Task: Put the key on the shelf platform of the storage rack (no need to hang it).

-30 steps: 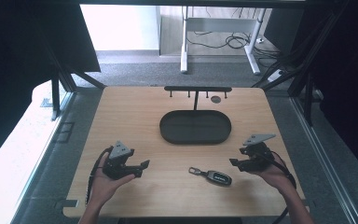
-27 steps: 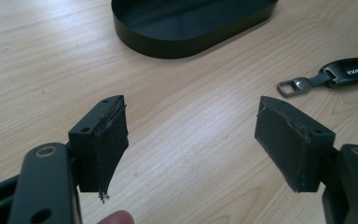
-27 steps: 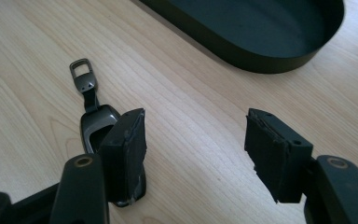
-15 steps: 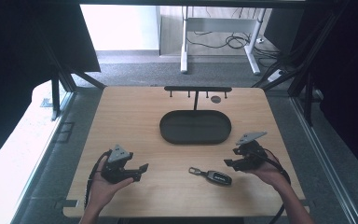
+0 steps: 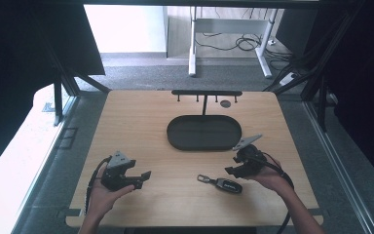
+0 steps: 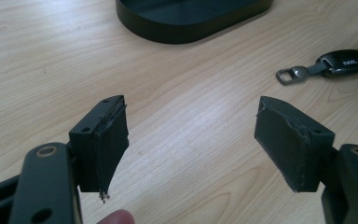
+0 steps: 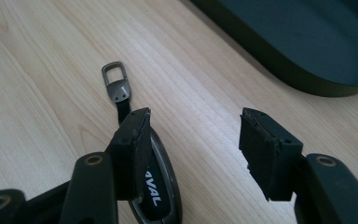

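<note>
Just ahead of the right gripper [image 5: 234, 169], lying flat on the wooden table [image 5: 141, 119]: a black car key fob [image 5: 228, 185] with a short strap and metal loop. Seen along the right gripper's own jaws, fob [image 7: 156, 191] partly under one jaw, loop end pointing away, body not yet between the pads. Jaws apart but just been closing, narrower than a second ago, nothing between them. Shifted since the earlier pictures: formerly out beyond the fob toward the table's edge, now drawn in closer and hanging almost over it. Judged a lining-up for a pick; still needs to centre over the fob's body before closing, since the pads currently straddle bare wood beside it.

Off to the far side of the fob, left gripper [image 5: 137, 179] held low in an upturned hand, parked much as before. Jaws wide apart, empty, fob [image 6: 340, 61] well ahead of them and aside.

Beyond both grippers, black oval tray [image 5: 175, 141], empty, likely destination; behind it a black hook rack [image 5: 206, 92].
</note>
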Tool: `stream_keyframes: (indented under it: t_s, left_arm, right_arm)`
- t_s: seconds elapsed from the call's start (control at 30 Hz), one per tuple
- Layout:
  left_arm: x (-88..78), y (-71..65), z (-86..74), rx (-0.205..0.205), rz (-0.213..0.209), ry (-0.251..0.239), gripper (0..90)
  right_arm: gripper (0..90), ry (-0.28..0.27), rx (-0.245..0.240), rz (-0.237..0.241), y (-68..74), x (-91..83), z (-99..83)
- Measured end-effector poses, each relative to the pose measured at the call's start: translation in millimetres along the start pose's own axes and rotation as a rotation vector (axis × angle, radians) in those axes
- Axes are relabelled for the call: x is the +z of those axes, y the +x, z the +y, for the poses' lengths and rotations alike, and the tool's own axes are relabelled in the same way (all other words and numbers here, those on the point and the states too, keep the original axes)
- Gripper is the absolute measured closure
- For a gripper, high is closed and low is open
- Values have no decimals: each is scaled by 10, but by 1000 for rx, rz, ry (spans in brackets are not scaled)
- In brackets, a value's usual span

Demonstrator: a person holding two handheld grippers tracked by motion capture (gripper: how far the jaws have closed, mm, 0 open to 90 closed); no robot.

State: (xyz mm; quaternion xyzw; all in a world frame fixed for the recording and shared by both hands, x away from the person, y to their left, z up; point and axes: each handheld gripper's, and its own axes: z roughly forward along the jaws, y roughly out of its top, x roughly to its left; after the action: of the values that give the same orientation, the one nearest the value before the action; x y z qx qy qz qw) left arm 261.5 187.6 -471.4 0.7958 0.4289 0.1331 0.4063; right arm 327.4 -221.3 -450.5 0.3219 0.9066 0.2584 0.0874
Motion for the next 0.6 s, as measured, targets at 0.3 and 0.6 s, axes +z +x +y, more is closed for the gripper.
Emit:
stream_keyframes:
  t_s: [0.3,0.6]
  left_arm:
    - [-8,40,-44,-15,0,10,261]
    - [55,18,-58,3,-17,37,260]
  right_arm:
    - [504,107,-43,62,152,292,100]
    - [550,194,-80,103,275,528,180]
